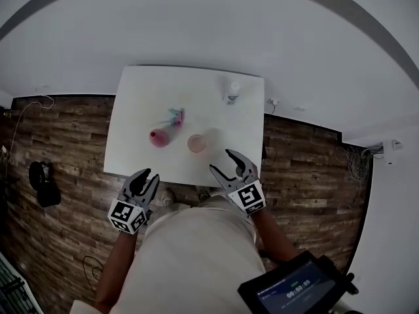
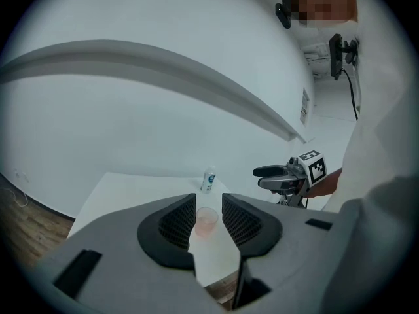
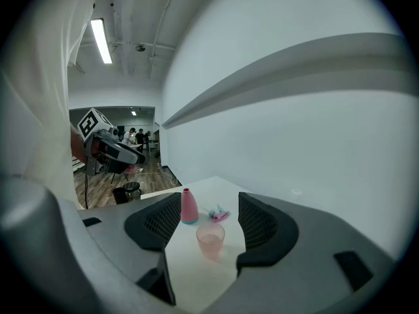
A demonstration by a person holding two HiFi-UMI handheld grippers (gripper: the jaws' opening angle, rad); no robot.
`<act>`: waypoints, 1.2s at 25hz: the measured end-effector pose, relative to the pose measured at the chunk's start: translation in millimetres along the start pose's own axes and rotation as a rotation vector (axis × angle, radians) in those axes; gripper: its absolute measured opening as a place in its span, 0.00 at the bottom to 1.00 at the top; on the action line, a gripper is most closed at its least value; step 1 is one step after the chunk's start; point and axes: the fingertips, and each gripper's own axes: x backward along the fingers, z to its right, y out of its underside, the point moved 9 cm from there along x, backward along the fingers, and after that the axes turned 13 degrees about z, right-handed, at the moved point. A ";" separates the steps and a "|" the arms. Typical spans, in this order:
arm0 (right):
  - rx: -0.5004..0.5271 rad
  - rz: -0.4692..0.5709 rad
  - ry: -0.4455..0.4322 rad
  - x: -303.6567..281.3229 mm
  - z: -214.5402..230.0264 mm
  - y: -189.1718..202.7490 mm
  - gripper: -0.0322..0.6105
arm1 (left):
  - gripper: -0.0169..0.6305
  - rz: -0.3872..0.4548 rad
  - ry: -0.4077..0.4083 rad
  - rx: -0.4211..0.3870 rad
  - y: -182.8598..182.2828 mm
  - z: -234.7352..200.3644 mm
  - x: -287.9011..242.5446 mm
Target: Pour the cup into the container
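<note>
At the near edge of the table (image 1: 141,90), the left gripper (image 1: 146,176) hangs with its jaws spread wide and nothing between the pads. The right gripper (image 1: 222,162) sits just across from it, jaws also well apart and empty. Both aim slightly downward toward the tabletop. Neither is touching anything yet.

Straight ahead of the right gripper, framed in the gap of its jaws but short of them, stands the cup (image 1: 196,143). It is clear, upright, and carries a shallow pinkish fill. Just to its left is a pink bottle (image 1: 159,137) with a narrow neck, also upright. Behind that lies a small turquoise-and-pink thing (image 1: 175,115), and well back by the far edge stands a little white bottle (image 1: 232,90).

So on the task, nothing counts as done. The cup is full and unlifted, and no pour has begun. Grasping, carrying, tipping and setting down all look to be ahead, with the right gripper the better placed for the pick.

Which vessel is meant as the container is a guess; the pink bottle seems likeliest, but its mouth can't be made out. The turquoise item is too small to identify, and the white bottle's label is unreadable. A dark screen device (image 1: 294,290) is cut off at the lower right.
</note>
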 end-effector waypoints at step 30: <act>0.072 -0.134 -0.289 -74.7 28.8 94.4 0.54 | 0.23 -0.109 -0.069 -0.017 26.1 0.9 -35.4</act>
